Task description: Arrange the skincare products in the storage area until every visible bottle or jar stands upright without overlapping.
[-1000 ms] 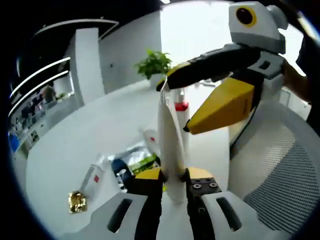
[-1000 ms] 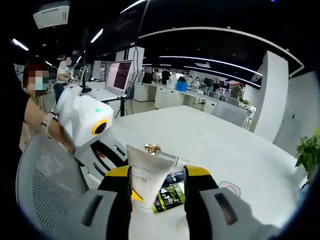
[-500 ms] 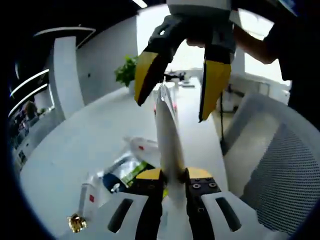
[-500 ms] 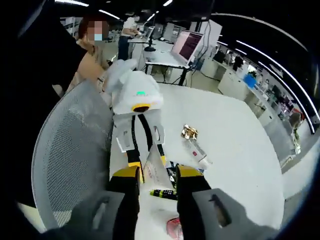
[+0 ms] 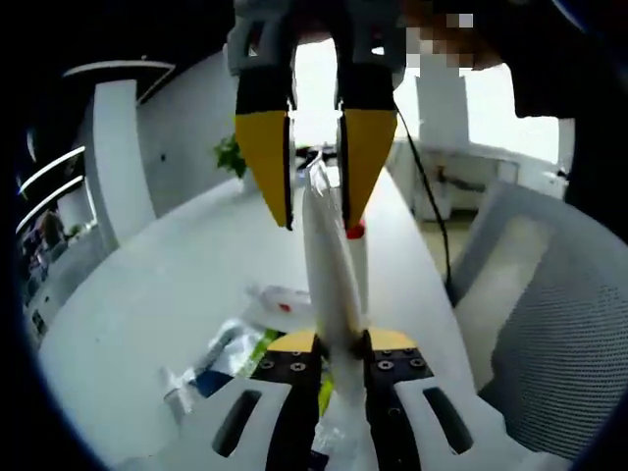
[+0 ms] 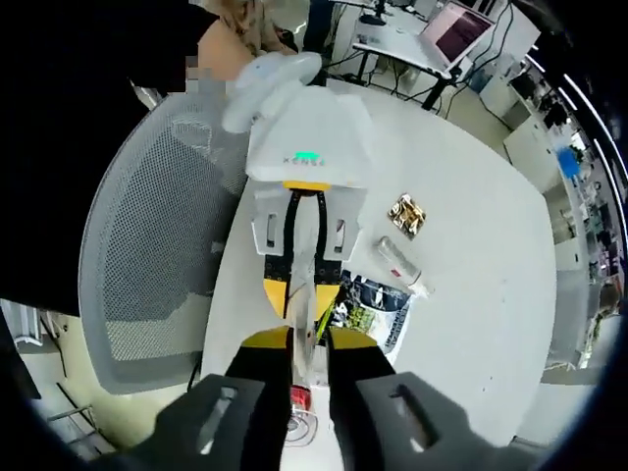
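My left gripper point(image 5: 334, 345) is clamped on the lower end of the white tube point(image 5: 327, 260), holding it up off the white table point(image 5: 147, 294) with its crimped end pointing away from me. Over the past second my right gripper point(image 6: 306, 345) has swung round from the side to come at that tube end-on, and its yellow-tipped jaws have drawn in from a wide spread to sit just either side of the crimp (whether they are touching it yet I cannot tell). I judge this a hand-over or a re-grip to turn the tube upright. The red-capped bottle point(image 5: 355, 257) already stands just behind the tube; the green-and-black sachets point(image 6: 365, 299), clear bottle point(image 6: 397, 263) and gold jar point(image 6: 405, 212) lie on the table, not yet arranged
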